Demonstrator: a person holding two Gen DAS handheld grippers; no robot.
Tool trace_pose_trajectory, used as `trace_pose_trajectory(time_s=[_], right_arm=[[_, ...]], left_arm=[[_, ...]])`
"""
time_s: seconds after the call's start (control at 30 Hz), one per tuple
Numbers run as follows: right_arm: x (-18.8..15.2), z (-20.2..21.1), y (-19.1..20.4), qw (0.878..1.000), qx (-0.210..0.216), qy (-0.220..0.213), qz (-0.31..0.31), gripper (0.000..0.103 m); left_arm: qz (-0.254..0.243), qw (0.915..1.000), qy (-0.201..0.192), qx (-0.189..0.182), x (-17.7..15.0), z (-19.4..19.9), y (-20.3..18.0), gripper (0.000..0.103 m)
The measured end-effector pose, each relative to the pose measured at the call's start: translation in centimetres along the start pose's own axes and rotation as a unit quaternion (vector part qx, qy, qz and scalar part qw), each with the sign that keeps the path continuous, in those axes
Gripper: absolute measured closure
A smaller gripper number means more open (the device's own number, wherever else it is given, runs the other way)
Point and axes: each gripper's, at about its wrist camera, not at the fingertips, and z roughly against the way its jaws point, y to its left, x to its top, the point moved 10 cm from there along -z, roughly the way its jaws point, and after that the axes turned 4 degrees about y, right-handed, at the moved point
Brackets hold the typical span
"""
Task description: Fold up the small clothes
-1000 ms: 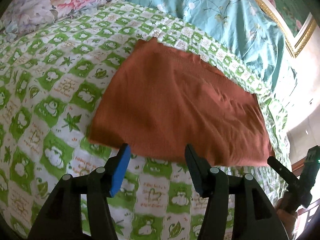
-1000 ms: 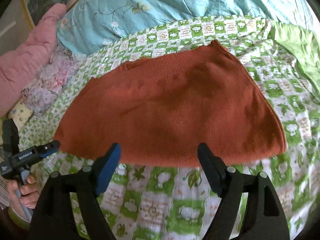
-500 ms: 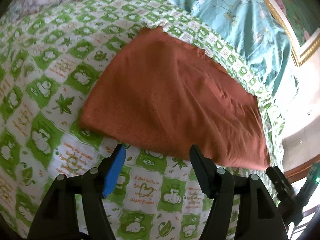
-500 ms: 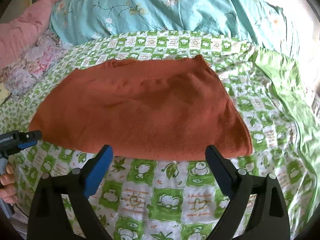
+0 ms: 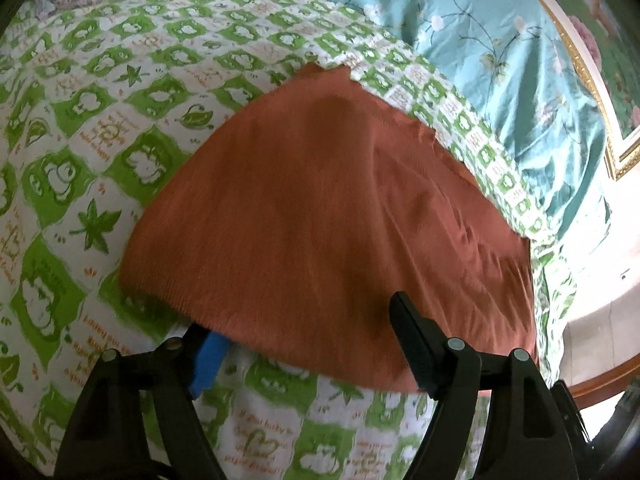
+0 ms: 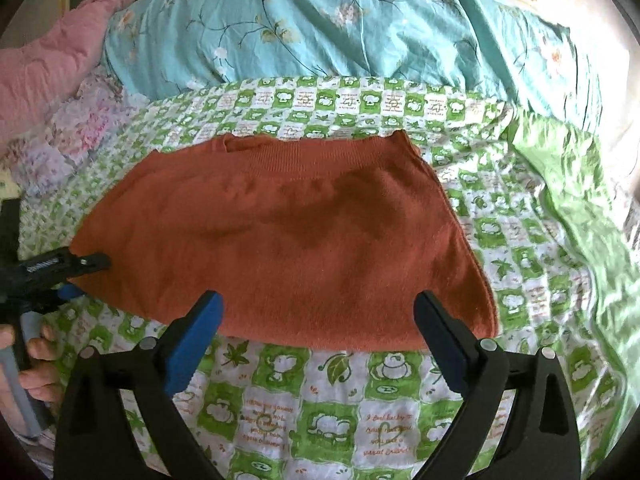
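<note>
Garment: rust-orange knit; flat

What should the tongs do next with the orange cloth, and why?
Probably close the left tongs on the near hem of the orange cloth. They are opening, with the hem between them: the blue pad under it, the black finger above. The right tongs hang open just short of the hem.

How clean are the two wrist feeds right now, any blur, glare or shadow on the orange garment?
Left wrist: orange garment motion-smeared along its near hem, window side blown out white. Right wrist: sharper, a dark shadow patch mid-garment, glare on the green cloth; both views bulge fisheye-style.
</note>
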Motion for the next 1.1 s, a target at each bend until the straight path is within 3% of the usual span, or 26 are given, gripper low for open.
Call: trace_pose_trajectory(time_s=[0.07, 0.2, 0.33, 0.43, 0.53, 0.67, 0.97, 1.1], right_arm=[[0.1, 0.0, -0.2, 1.0, 0.019, -0.001, -0.014, 0.006], [0.4, -0.4, -1.2, 0.997, 0.06, 0.001, -0.052, 0.006], [0.6, -0.9, -1.6, 0.992, 0.094, 0.008, -0.079, 0.006], [1.0, -1.3, -1.8, 0.987, 0.129, 0.013, -0.098, 0.006], [1.4, -1.7, -1.9, 0.976, 0.178, 0.018, -0.125, 0.006], [2.0, -2.2, -2.1, 0.97, 0.202, 0.024, -0.134, 0.006], [4.2, -2.8, -3.0, 0.935, 0.308, 0.048, -0.17, 0.006], [5.3, -3.8, -3.9, 0.935, 0.309, 0.065, -0.162, 0.006]], left_arm=[[0.004, 1.0, -0.006, -0.001, 0.6, -0.2, 0.1, 0.029], [0.008, 0.9997, -0.022, 0.009, 1.7, 0.1, 0.7, 0.053], [0.013, 0.9994, -0.033, 0.006, 2.2, 0.4, 1.2, 0.064], [-0.002, 0.9989, -0.045, 0.017, 2.4, 0.9, 0.8, 0.08], [-0.047, 0.9965, -0.058, 0.037, 2.8, 1.6, -0.5, 0.09], [-0.108, 0.9896, -0.088, 0.037, 3.3, 3.2, -3.6, 0.095], [-0.234, 0.9658, -0.11, -0.026, 1.1, 4.1, -13.7, 0.097], [-0.278, 0.9537, -0.109, -0.035, -1.4, 2.5, -17.4, 0.097]])
